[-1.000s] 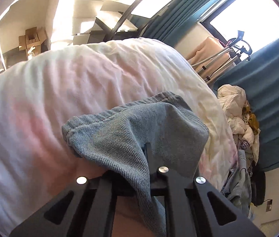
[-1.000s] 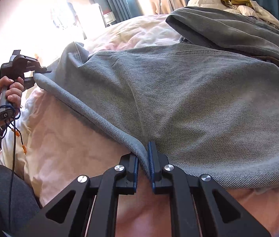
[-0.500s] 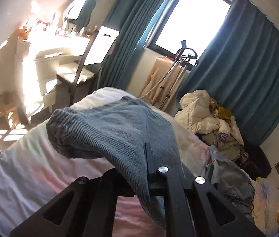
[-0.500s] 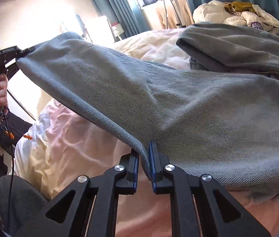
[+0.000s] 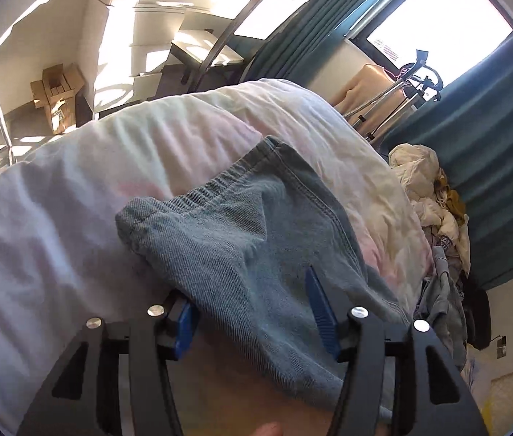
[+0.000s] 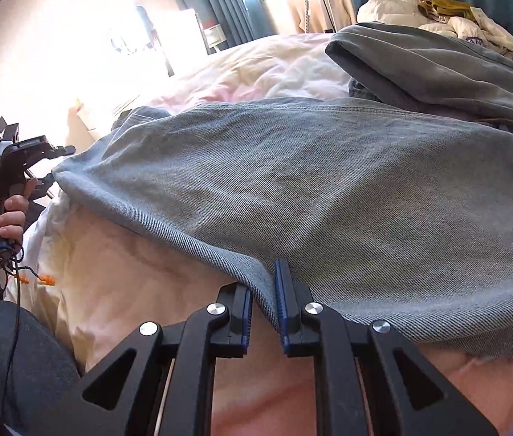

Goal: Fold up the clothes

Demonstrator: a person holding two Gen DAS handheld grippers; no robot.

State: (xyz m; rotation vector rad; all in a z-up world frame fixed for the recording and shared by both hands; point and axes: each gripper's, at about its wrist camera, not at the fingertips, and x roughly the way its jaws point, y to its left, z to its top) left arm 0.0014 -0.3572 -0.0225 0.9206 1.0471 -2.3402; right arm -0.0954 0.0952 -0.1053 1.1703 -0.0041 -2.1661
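A pair of light blue jeans (image 6: 347,189) lies spread across the pale pink bed cover (image 6: 147,290). In the left wrist view the hem end of one jeans leg (image 5: 241,239) lies on the cover between my fingers. My left gripper (image 5: 252,309) is open, its blue pads wide apart on either side of the denim. It also shows at the far left of the right wrist view (image 6: 27,156). My right gripper (image 6: 261,301) is shut on the edge of the jeans leg, the denim pinched between its pads. A folded-over part of the jeans (image 6: 438,69) lies at the back right.
A heap of pale clothes (image 5: 427,196) lies past the bed by the teal curtains (image 5: 474,167). A stand (image 5: 401,87) is by the window. A white desk (image 5: 183,29) and cardboard boxes (image 5: 56,91) stand beyond the bed's far side. The person's knee (image 6: 20,356) is at lower left.
My left gripper came back down to the bed with the lifted jeans leg and opened, letting the hem lie on the cover. The right gripper kept its hold in place.
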